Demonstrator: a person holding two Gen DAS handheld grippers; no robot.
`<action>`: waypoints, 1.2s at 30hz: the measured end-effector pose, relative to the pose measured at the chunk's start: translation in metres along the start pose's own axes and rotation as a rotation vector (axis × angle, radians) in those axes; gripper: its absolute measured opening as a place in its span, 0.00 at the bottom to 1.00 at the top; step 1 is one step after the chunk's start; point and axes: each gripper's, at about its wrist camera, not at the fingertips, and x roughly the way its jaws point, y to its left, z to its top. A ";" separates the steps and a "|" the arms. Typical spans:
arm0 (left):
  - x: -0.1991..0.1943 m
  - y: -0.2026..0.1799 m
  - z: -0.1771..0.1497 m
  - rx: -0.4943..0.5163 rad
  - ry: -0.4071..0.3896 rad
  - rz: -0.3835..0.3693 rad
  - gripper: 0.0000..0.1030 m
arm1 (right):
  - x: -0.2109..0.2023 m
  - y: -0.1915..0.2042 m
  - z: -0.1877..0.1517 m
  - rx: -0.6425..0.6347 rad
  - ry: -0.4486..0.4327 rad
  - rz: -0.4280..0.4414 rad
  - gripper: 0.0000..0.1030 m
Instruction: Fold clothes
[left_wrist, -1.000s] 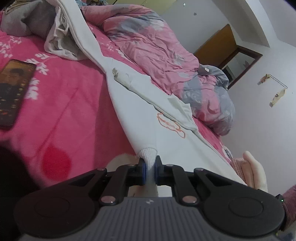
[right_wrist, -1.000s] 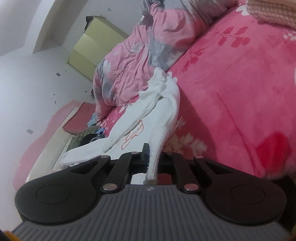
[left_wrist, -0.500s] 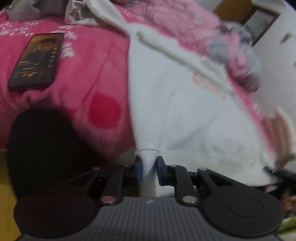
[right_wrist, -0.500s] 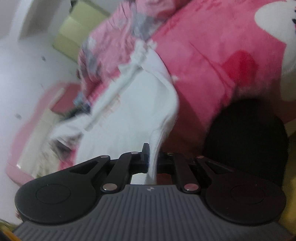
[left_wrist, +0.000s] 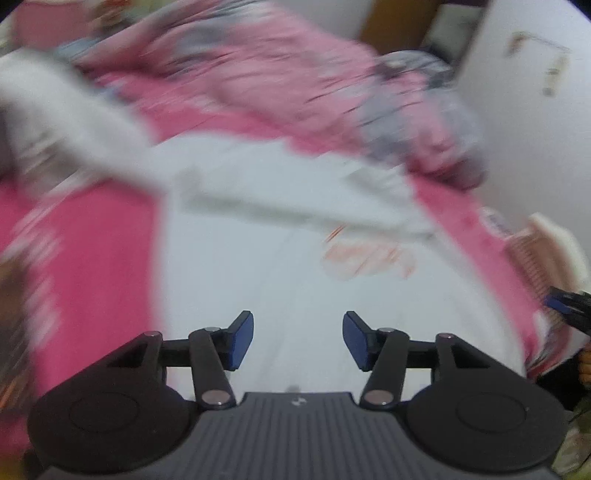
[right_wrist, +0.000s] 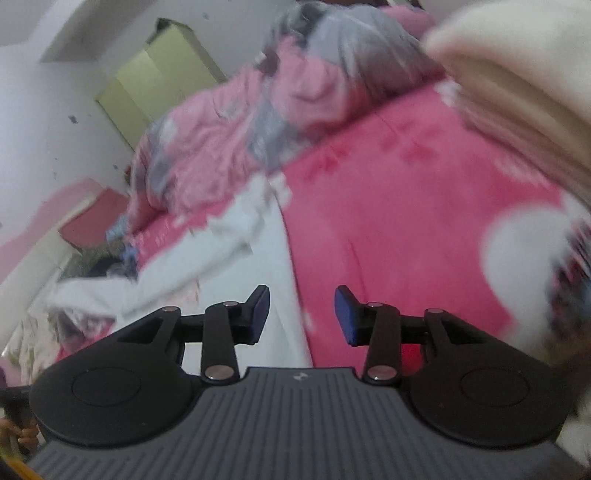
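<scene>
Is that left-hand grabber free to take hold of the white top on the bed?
Probably yes. The left gripper has its jaws open and empty, with the white top spread directly ahead and nothing between them.

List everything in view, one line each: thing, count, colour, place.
white garment: 1, white with orange print, spread flat on the bed
bed cover: 1, bright pink, under the garment
quilt: 1, pink and grey, bunched at the far side
cream fabric: 1, cream, right edge of bed
cabinet: 1, yellow-green, by the wall
left gripper: 1, black with blue pads, open above the garment
right gripper: 1, black with blue pads, open
</scene>
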 end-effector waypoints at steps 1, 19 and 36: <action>0.016 -0.009 0.014 0.021 -0.012 -0.014 0.55 | 0.017 0.003 0.011 -0.007 -0.006 0.021 0.37; 0.223 -0.061 0.112 0.118 -0.112 -0.107 0.50 | 0.361 0.066 0.128 -0.319 0.145 0.026 0.36; 0.228 -0.049 0.108 0.070 -0.135 -0.134 0.48 | 0.420 0.017 0.127 -0.171 0.079 -0.059 0.04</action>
